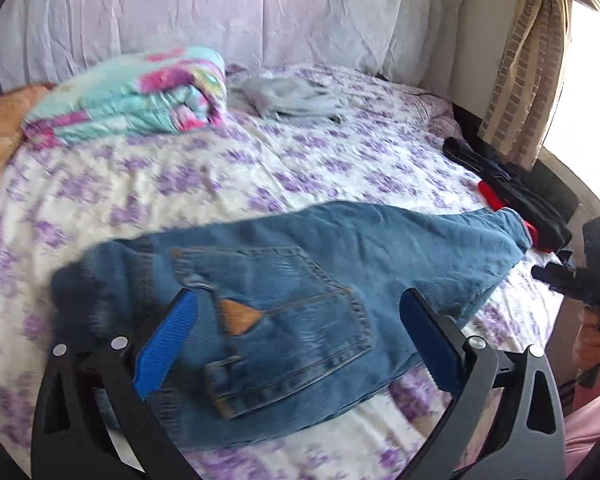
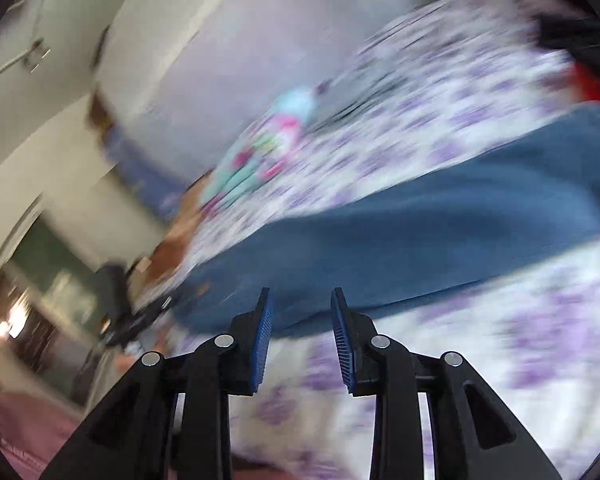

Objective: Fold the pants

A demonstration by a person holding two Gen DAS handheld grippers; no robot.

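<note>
Left tool above floral-sheeted bed

The right wrist view is smeared throughout; the jeans blur into a blue band, cut off at right.

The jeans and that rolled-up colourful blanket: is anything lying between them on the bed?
No. In the left wrist view, only bare purple-flowered bedsheet separates the jeans from the blanket. The grey garment lies off to the blanket's right.
</note>
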